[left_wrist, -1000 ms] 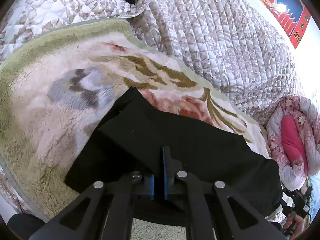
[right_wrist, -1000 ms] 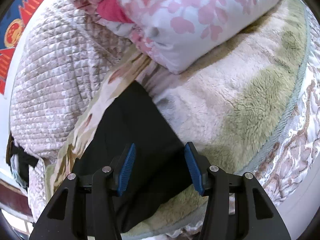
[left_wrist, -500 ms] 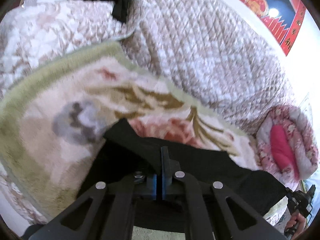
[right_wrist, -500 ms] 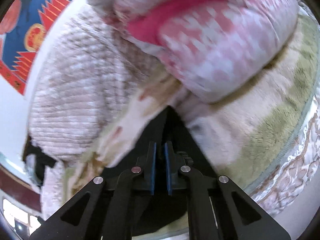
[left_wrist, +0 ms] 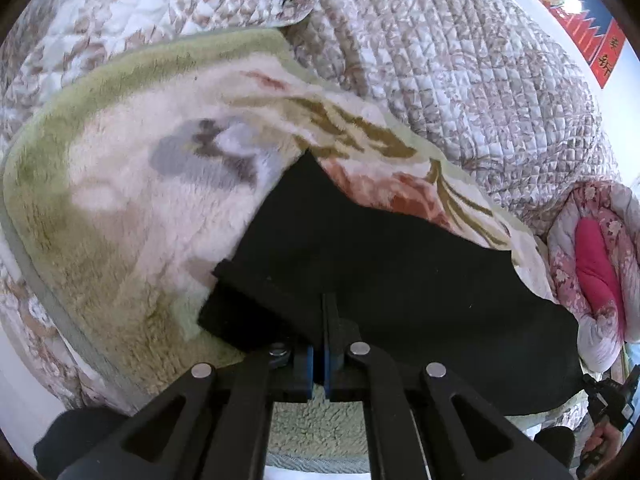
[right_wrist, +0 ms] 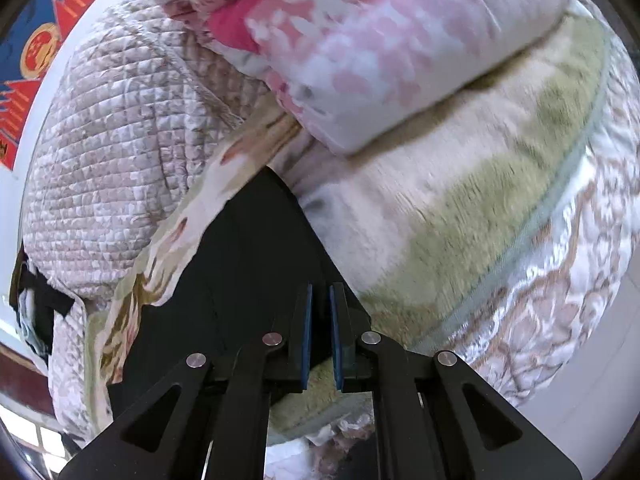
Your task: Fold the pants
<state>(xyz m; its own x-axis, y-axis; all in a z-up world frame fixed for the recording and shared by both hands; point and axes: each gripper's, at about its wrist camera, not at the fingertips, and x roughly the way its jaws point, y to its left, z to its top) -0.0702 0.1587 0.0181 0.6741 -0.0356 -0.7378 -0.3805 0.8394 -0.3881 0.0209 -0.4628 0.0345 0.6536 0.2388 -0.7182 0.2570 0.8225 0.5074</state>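
Pants (left_wrist: 400, 280), black, lie spread on the fleece blanket (left_wrist: 132, 208), their far edge lifted off it. At the pants' near edge the left gripper (left_wrist: 325, 304) is pinched tight on the cloth beside a folded cuff. At the other end the right gripper (right_wrist: 319, 300) is nearly closed, clamping the pants' near edge. Beyond the pants rest a quilted bedspread (left_wrist: 460, 80) and a pink floral duvet (right_wrist: 380, 52).

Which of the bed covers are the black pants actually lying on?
The fluffy cream blanket with the green border and flower print. The black pants lie on it; the grey quilt and the rolled pink quilt sit beyond.
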